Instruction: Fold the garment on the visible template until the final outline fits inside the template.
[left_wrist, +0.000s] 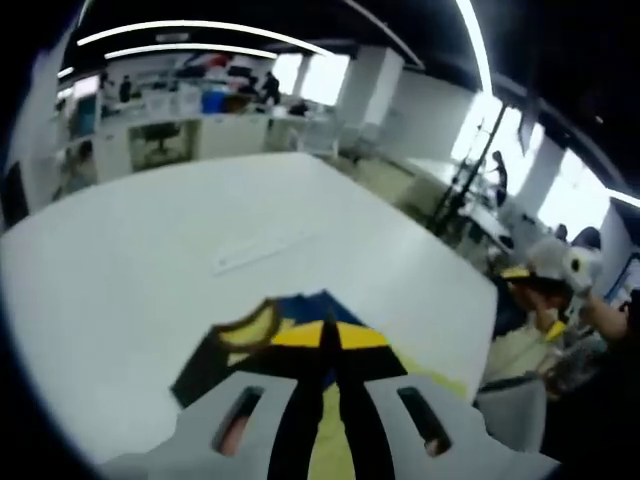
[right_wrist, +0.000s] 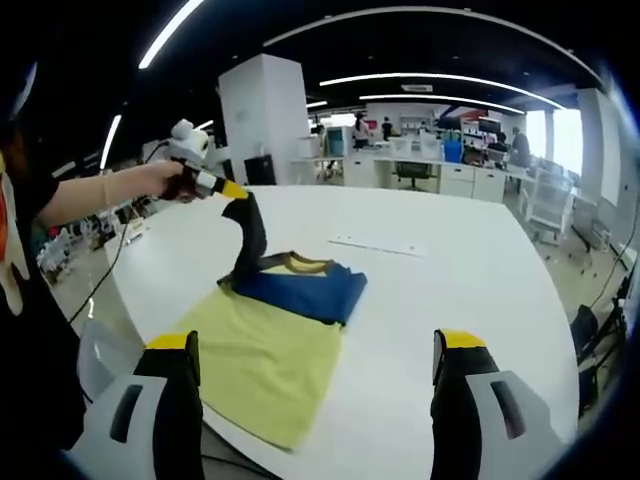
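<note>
Two claws, differing states. Your right claw stands with jaws wide apart, nothing between them, near edge of the white counter in the right gripper view. Your left claw, seen in that same view at the left, is raised above the counter in your hand, and its yellow-tipped jaws are clamped on a black part of the garment, which hangs down from the tips as a dark strip to the rest of the cloth.

Left gripper view: left claw jaws together, pinching cloth; black, yellow and blue fabric sits directly at and beyond the tips.

Garment position: on the counter, near-left part, mostly lying flat. Blue section with a yellow-trimmed collar lies on top, folded, its far-left corner lifted by the left claw. Pale yellow sheet lies under and nearer than the blue part, reaching close to the near counter edge. You cannot tell from these views whether that yellow sheet is the template or part of the garment.

Thin white strip lies flat on the counter, far of the garment, well apart from it.
</note>
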